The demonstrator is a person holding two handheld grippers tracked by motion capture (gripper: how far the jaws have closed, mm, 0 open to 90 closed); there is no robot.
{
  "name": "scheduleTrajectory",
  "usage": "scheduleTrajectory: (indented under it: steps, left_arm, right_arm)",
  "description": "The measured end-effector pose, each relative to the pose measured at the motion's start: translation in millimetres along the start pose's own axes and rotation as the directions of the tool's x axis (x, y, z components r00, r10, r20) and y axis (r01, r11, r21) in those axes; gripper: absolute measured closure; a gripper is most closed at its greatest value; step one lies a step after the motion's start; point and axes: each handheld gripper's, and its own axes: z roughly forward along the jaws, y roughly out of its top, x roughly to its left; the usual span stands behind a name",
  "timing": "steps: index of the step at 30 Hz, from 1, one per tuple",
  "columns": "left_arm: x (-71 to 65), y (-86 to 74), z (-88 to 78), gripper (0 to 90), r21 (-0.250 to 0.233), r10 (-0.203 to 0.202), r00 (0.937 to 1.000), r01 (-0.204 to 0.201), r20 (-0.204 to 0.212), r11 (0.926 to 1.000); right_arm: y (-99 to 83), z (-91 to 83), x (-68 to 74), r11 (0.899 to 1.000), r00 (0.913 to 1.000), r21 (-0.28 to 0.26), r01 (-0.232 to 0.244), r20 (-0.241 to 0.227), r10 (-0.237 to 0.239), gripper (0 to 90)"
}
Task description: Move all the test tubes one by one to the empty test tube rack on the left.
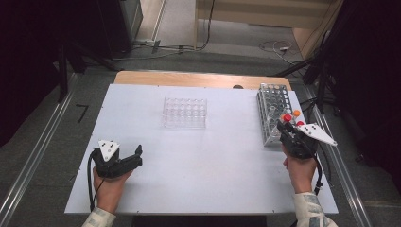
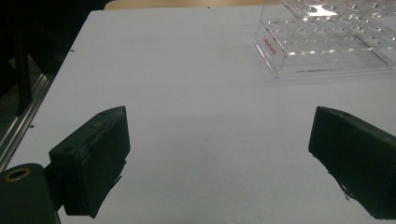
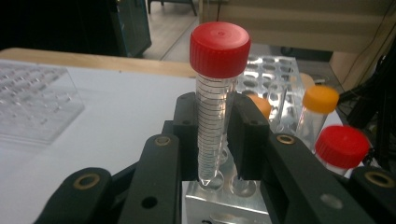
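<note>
My right gripper (image 3: pixel 212 140) clamps its fingers on the clear, red-capped graduated tube (image 3: pixel 215 100), upright above the metal rack (image 3: pixel 224 200) for clean lifting; my left gripper (image 2: pixel 219 158) rests released on the white bench (image 2: pixel 196 93).

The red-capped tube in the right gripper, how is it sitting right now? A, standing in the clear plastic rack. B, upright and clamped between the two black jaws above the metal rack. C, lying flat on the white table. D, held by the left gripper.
B: in the right gripper view the red-capped tube stands upright with the right gripper closed on it, its tip just above the metal rack.
</note>
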Motion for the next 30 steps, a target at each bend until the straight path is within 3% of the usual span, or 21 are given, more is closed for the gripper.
scheduleTrajectory:
  steps: [1,5,10,14,17,18,23,24,28,30]
  left_arm:
    - [-0.6,0.1,-0.2,5.8,0.0,0.006,1.0,-0.006,0.001,1.0]
    - [-4.3,0.4,-0.6,5.8,-0.004,0.028,0.9996,-0.028,-0.005,0.9996]
    - [-9.2,2.5,-1.2,5.8,-0.008,0.032,0.9994,-0.032,0.012,0.9995]
    - [-17.5,3.0,-1.1,5.8,-0.006,0.076,0.997,-0.076,0.012,0.9971]
    - [-23.8,5.4,-2.1,5.8,-0.013,0.068,0.9975,-0.067,0.02,0.9976]
    - [-25.5,6.8,-2.8,5.7,-0.018,0.061,0.998,-0.06,0.019,0.998]
    - [-36.9,14.6,-1.8,5.3,-0.002,0.023,0.9963,-0.023,0.083,0.9997]
    - [-40.5,15.8,-1.1,5.3,0.003,0.028,0.9949,-0.028,0.097,0.9996]
    - [-60.5,22.0,-0.7,5.4,-0.013,0.058,0.9884,-0.057,0.141,0.9983]
    - [-70.5,25.4,0.2,5.9,-0.019,0.074,0.9809,-0.072,0.18,0.9972]
  right_arm:
    - [5.6,-6.3,1.3,1.0,1.0,-0.027,-0.002,-0.004,0.002,71.5]
    - [11.4,-13.6,5.1,0.999,0.9997,-0.049,-0.001,-0.024,0.0,71.6]
    - [12.4,-13.6,22.7,0.999,0.9962,-0.035,0.024,-0.083,-0.027,71.6]
    - [11.3,-11.5,32.8,0.999,0.9921,-0.03,0.035,-0.12,-0.038,71.6]
    - [8.2,-7.6,43.5,0.999,0.9868,-0.014,0.049,-0.154,-0.05,71.5]
    - [4.7,-3.7,51.7,0.999,0.9815,0.007,0.048,-0.186,-0.046,71.5]
    - [-8.6,8.1,72.9,0.995,0.9671,0.057,0.083,-0.246,-0.067,71.5]
    - [-8.6,8.1,72.9,0.995,0.9671,0.057,0.083,-0.246,-0.067,71.5]
    - [-16.0,14.9,91.1,0.992,0.9513,0.075,0.104,-0.298,-0.077,71.5]
    - [-17.0,16.8,98.9,0.99,0.9449,0.077,0.118,-0.315,-0.088,71.5]
